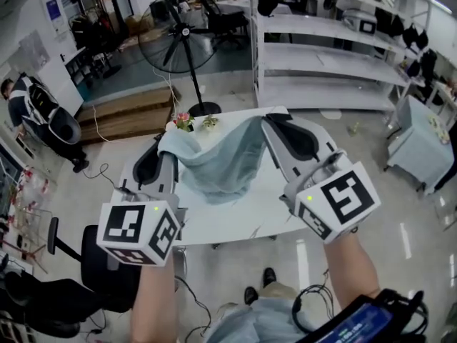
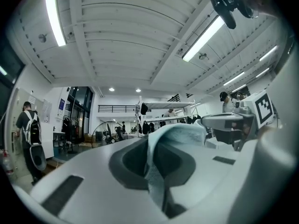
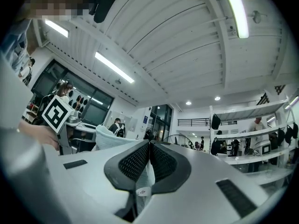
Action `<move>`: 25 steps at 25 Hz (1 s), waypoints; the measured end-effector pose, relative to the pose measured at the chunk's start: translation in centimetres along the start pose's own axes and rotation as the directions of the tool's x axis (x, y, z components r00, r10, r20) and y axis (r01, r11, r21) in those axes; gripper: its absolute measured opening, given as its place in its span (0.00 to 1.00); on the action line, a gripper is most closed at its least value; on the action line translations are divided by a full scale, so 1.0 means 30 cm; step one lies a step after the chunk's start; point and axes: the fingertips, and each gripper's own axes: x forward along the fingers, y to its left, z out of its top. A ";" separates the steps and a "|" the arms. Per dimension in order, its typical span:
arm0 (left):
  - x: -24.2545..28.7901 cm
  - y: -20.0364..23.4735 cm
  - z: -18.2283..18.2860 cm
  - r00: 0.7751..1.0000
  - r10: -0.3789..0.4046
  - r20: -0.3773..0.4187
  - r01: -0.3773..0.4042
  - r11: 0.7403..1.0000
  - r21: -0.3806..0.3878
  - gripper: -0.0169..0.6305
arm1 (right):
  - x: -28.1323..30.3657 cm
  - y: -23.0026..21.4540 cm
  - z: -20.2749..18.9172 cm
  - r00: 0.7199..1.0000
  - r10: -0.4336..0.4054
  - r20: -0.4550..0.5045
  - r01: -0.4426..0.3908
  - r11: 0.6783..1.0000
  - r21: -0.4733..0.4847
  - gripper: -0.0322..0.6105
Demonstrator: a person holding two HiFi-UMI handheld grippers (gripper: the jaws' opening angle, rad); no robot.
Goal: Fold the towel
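A pale blue-green towel (image 1: 227, 161) hangs in the air above the white table (image 1: 235, 216), sagging between my two grippers. My left gripper (image 1: 163, 148) is shut on its left top corner and my right gripper (image 1: 265, 123) is shut on its right top corner. In the left gripper view the towel (image 2: 161, 171) runs up between the dark pads and folds over toward the right gripper (image 2: 236, 125). Between the textured pads (image 3: 135, 162) in the right gripper view sits a thin strip of towel (image 3: 145, 176) with a small white label. Both grippers point about level, slightly upward.
A small pot of flowers (image 1: 184, 121) stands at the table's far edge, just behind the towel. A standing fan (image 1: 178, 38) and white shelving (image 1: 321, 56) lie beyond the table. A black office chair (image 1: 93, 263) sits at the lower left. A person (image 1: 32, 109) is at the far left.
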 end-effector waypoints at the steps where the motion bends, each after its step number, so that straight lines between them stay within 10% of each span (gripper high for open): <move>1: -0.035 -0.015 0.007 1.000 0.003 0.002 -0.003 1.000 -0.001 0.05 | -0.031 0.018 0.014 1.000 -0.001 0.001 0.001 1.000 -0.002 0.09; 25: -0.834 -0.497 0.248 0.995 0.082 0.061 -0.084 0.996 0.023 0.05 | -0.871 0.339 0.378 0.997 -0.009 0.073 0.010 1.000 -0.020 0.09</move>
